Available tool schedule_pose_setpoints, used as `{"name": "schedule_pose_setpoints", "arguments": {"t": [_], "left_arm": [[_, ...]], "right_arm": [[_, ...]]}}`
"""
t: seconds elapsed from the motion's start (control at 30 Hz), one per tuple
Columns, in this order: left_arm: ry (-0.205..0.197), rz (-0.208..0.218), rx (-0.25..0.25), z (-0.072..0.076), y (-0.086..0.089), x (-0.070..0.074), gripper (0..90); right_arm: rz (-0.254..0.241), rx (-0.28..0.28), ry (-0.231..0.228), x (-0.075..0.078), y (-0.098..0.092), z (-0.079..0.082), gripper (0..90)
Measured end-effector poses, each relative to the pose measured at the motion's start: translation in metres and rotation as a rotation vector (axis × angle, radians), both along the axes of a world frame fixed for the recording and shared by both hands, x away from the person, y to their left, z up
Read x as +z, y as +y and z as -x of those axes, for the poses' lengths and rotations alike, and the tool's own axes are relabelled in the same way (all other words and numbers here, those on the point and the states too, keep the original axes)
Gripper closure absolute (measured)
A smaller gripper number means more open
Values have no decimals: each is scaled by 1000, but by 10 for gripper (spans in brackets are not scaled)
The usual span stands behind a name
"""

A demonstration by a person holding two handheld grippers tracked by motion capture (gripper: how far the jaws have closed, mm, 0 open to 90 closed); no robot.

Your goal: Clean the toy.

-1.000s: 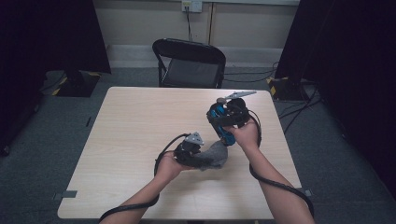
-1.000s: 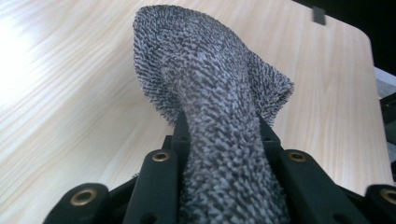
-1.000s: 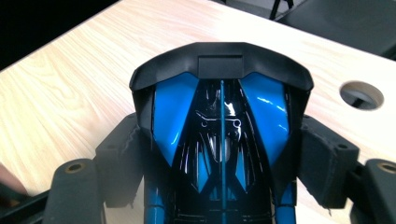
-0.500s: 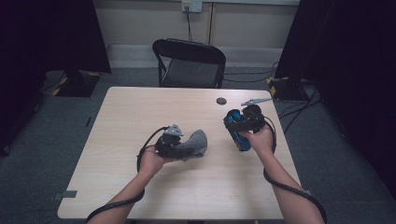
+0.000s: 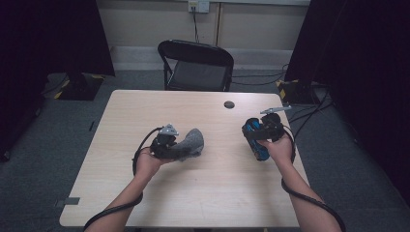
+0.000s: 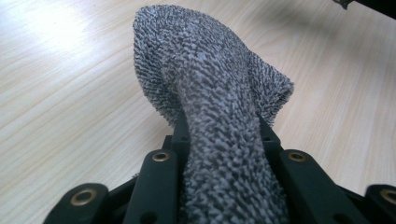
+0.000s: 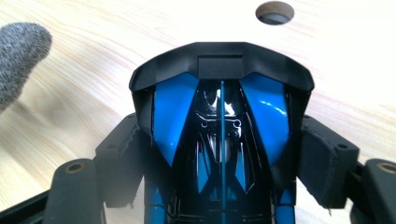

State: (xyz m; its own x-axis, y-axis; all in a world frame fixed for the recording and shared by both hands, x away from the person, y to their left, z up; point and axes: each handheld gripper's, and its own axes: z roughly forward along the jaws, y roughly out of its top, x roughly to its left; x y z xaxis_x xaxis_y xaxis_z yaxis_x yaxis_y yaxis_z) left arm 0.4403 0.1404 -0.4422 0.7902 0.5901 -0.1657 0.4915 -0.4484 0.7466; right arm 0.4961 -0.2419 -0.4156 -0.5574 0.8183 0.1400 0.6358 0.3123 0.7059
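- Nearest, at the bottom edge of the high view: two forearms entering, a black cable trailing along each.
- Left gripper (image 5: 170, 145) low over the table (image 5: 121, 193), left of centre; jaws clamped tight on a grey terry cloth (image 5: 189, 143).
- In the left gripper view, grey terry cloth (image 6: 219, 116) pinched in a bunch between the black jaws, rising into a folded hump beyond the jaw tips, wood grain visible all round it.
- Right gripper (image 5: 261, 140) held above the right side of the table, well apart from the left; jaws closed on a blue and black toy car (image 5: 255, 140).
- In the right gripper view, blue and black toy car (image 7: 222, 140) gripped across its body, glossy, a black wing across the top; pads pressing on both flanks.
- No brand, label or legible writing found on cloth, car or grippers.
- Against the picture a second back: hands then close together near the table's middle, car just above the cloth; now drawn apart sideways, cloth carried left, car carried right and lower.
- Farther off: round cable hole (image 5: 229, 104) in the tabletop near the far edge.
- Beyond the table: black folding chair (image 5: 196, 65), then a wall socket (image 5: 198, 6) with a lead hanging down.
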Motion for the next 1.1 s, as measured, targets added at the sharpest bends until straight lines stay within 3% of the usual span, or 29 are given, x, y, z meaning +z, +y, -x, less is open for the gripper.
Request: {"name": "schedule_pose_setpoints", "arguments": {"t": [1.1], "left_arm": [[-16, -18, 80, -6, 30, 1, 699]], "right_arm": [[50, -57, 48, -22, -32, 0, 259]]}}
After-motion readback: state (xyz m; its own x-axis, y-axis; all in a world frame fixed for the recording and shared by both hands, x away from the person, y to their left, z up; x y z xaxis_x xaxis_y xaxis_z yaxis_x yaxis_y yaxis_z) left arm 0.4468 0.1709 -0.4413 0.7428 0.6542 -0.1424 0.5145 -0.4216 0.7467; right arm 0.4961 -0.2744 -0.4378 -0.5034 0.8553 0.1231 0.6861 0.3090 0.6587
